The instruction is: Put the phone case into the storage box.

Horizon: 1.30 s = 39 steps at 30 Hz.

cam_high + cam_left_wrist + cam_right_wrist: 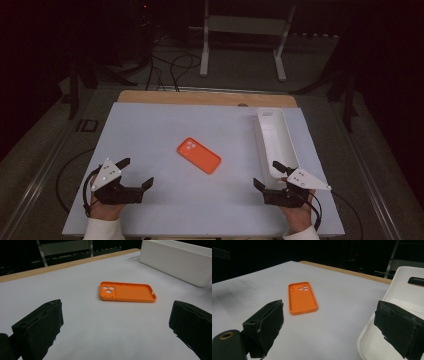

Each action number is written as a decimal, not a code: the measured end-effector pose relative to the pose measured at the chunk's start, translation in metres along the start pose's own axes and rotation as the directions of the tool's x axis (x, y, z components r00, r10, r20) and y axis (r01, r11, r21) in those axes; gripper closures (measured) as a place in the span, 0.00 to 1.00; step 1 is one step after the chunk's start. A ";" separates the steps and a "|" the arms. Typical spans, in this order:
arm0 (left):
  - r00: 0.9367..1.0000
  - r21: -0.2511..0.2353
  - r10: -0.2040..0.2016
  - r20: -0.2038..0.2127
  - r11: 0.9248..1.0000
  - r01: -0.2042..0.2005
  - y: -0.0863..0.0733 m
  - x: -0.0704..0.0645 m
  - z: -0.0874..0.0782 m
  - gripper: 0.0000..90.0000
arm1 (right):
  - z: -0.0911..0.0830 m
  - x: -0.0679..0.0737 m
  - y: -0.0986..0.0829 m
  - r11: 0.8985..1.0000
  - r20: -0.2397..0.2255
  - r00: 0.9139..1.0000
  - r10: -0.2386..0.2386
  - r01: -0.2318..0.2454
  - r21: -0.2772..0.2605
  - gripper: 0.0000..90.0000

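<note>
The orange phone case lies untouched at the centre of the high view, inner side up on the white tabletop, so by the look of things no step of the work has begun and the whole of it, reaching, gripping and carrying the case, is left to do. The left gripper, at the lower left of that frame, has its fingers spread wide with nothing between them; the right gripper, at the lower right, likewise stands open and empty, its fingers well apart from the case. A long white tray sits at the right of the frame, its near end just beside the right gripper; whether it is the case's destination is only a guess. In the right gripper view the tray is cut off by the frame edge, and a dark object on its rim at the upper right is hard to identify. The room behind the tabletop is too dark to read.
</note>
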<state>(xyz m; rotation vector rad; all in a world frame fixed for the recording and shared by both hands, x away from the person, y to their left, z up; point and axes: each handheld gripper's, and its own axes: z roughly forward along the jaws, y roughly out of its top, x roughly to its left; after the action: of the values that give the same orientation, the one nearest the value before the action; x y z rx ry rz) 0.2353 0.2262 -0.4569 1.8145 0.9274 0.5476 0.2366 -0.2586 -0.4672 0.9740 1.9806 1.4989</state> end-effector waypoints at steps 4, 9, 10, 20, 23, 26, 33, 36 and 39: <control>1.000 0.010 0.010 0.007 1.000 -0.010 0.004 -0.003 0.006 0.00 | 0.000 -0.001 0.000 1.000 0.003 1.000 0.000 0.000 -0.001 0.10; 1.000 0.013 0.019 0.016 1.000 -0.019 0.010 -0.006 0.013 0.00 | -0.001 -0.001 0.000 1.000 0.005 1.000 0.001 -0.001 -0.004 0.10; 1.000 0.012 0.019 0.017 1.000 -0.019 0.011 -0.007 0.014 0.00 | -0.001 -0.001 0.000 1.000 0.006 1.000 0.000 0.001 -0.004 0.10; 0.999 0.002 0.015 0.034 1.000 -0.015 0.021 -0.009 0.026 0.00 | 0.000 -0.001 0.000 1.000 0.008 1.000 0.005 -0.005 -0.001 0.10; 0.999 0.006 0.024 0.043 1.000 -0.024 0.024 -0.011 0.031 0.00 | 0.000 -0.002 0.000 1.000 0.009 1.000 0.005 -0.005 -0.001 0.10; 0.998 0.010 0.026 0.049 1.000 -0.027 0.027 -0.013 0.037 0.00 | 0.000 -0.002 0.000 1.000 0.009 1.000 0.007 -0.007 0.001 0.10; 0.998 0.016 0.025 0.057 1.000 -0.026 0.033 -0.016 0.049 0.00 | 0.000 -0.002 0.000 1.000 0.007 1.000 0.007 -0.007 0.001 0.10; 0.998 0.017 0.022 0.061 1.000 -0.023 0.035 -0.016 0.054 0.00 | 0.000 -0.002 0.000 1.000 0.007 1.000 0.008 -0.008 0.005 0.10; 0.998 0.019 0.022 0.067 1.000 -0.023 0.036 -0.017 0.058 0.00 | 0.000 -0.001 0.000 1.000 0.007 1.000 0.009 -0.009 0.005 0.10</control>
<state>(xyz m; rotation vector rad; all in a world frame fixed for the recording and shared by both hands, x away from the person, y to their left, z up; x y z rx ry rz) 0.2789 0.1722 -0.4474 1.8521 0.8712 0.4901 0.2376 -0.2592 -0.4671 0.9898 1.9786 1.4941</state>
